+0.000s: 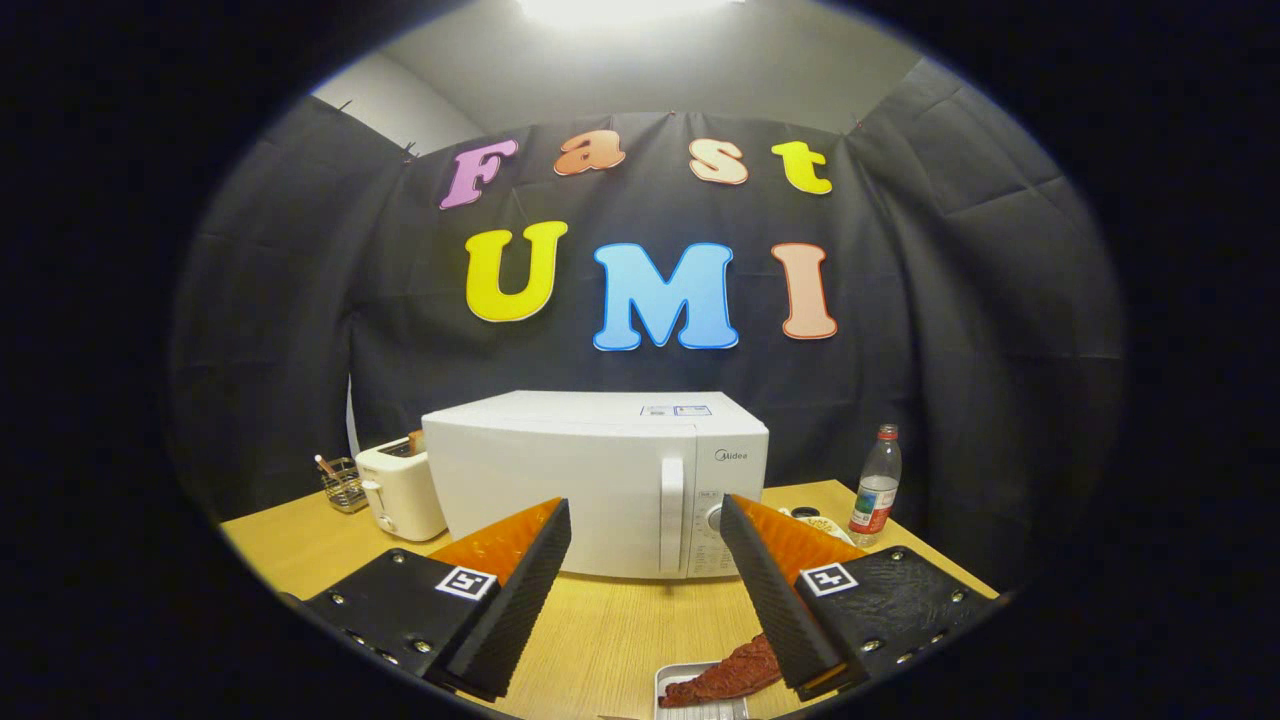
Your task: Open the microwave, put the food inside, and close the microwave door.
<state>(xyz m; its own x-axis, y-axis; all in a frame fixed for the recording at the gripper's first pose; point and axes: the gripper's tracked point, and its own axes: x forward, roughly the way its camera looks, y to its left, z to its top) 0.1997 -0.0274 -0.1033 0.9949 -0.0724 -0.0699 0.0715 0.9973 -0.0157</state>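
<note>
Now tool (645, 525) spread, empty, aimed at microwave (600, 480) door handle (671, 515); meat tray (700, 690) waits below on counter (610, 620).

So the white microwave (600, 480) sits upright toward the back of the wooden counter (610, 630), door fully shut, with its vertical white handle (671, 515) beside the control panel on its right side. The food's a reddish-brown slab of meat (725, 675) lying on a small metal tray (690, 700) at the counter's near edge, well apart from the microwave.
</note>
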